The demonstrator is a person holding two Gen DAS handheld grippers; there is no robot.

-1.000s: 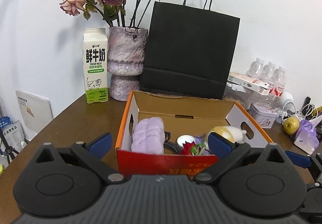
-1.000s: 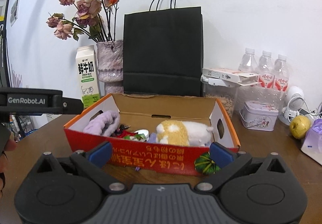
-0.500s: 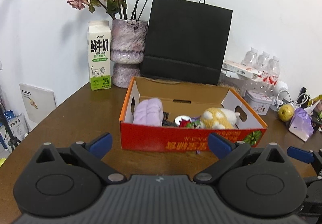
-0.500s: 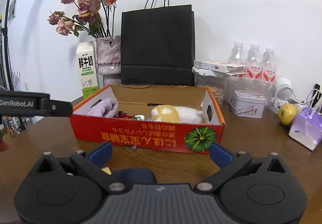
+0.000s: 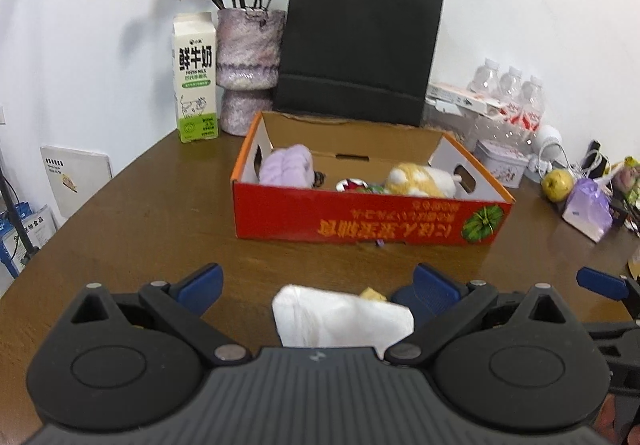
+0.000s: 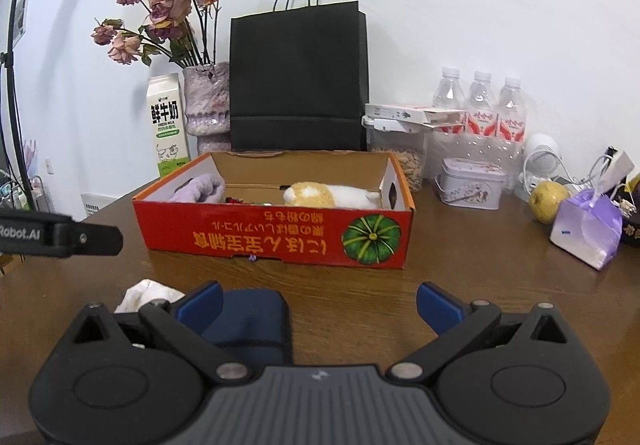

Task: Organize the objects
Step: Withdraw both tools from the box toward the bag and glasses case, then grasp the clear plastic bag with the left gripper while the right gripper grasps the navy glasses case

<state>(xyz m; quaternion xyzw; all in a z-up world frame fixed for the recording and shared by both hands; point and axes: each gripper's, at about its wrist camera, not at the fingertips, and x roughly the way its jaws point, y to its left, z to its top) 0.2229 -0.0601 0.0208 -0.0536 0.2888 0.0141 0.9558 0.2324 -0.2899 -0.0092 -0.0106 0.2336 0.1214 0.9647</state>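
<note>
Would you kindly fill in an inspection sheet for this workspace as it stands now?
Surface: brown wooden table, bare patch in front of the box.
Job's things: red cardboard box holding a purple cloth and a plush toy; white cloth and navy object lie outside, near the grippers.
Clutter: milk carton, vase of dried roses, black paper bag, water bottles, tin, yellow fruit.
Grippers: left gripper open over the white cloth; right gripper open, navy object by its left finger.
Cables: white cable at far right.
Surroundings: white wall.
</note>
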